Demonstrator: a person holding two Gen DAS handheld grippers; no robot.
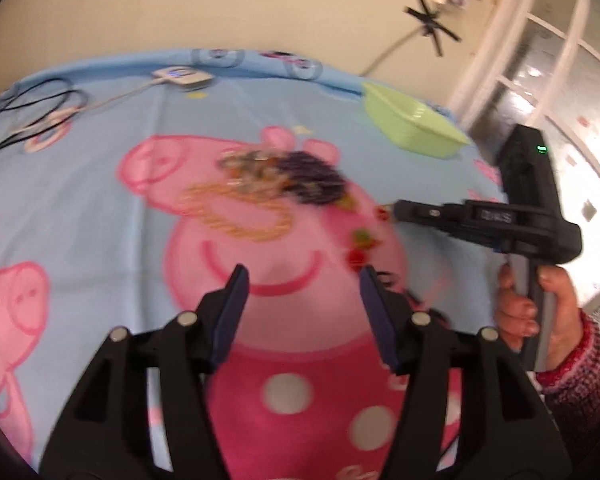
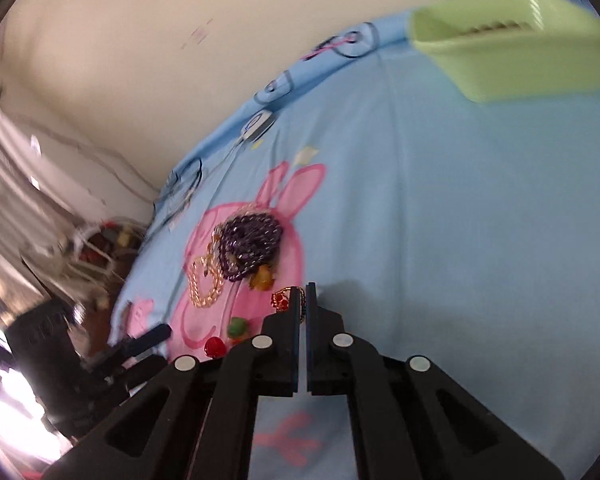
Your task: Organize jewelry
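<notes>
A pile of jewelry lies on the blue cartoon-pig cloth (image 1: 80,208): a purple bead necklace (image 1: 316,178) (image 2: 252,240), a gold chain (image 1: 240,220) (image 2: 204,284) and small red and green pieces (image 1: 362,244) (image 2: 236,328). My left gripper (image 1: 303,280) is open just short of the pile, with nothing between its fingers. My right gripper (image 2: 305,292) (image 1: 396,212) is shut at the pile's right edge. Its tips pinch the thin gold loop of a red and gold piece (image 2: 281,300), which sticks out to the left.
A light green plastic basket (image 1: 420,136) (image 2: 520,76) stands at the cloth's far right. A small white device (image 1: 182,76) with its cable and black cords (image 1: 40,108) lies along the far edge. A person's hand (image 1: 540,312) grips the right tool's handle.
</notes>
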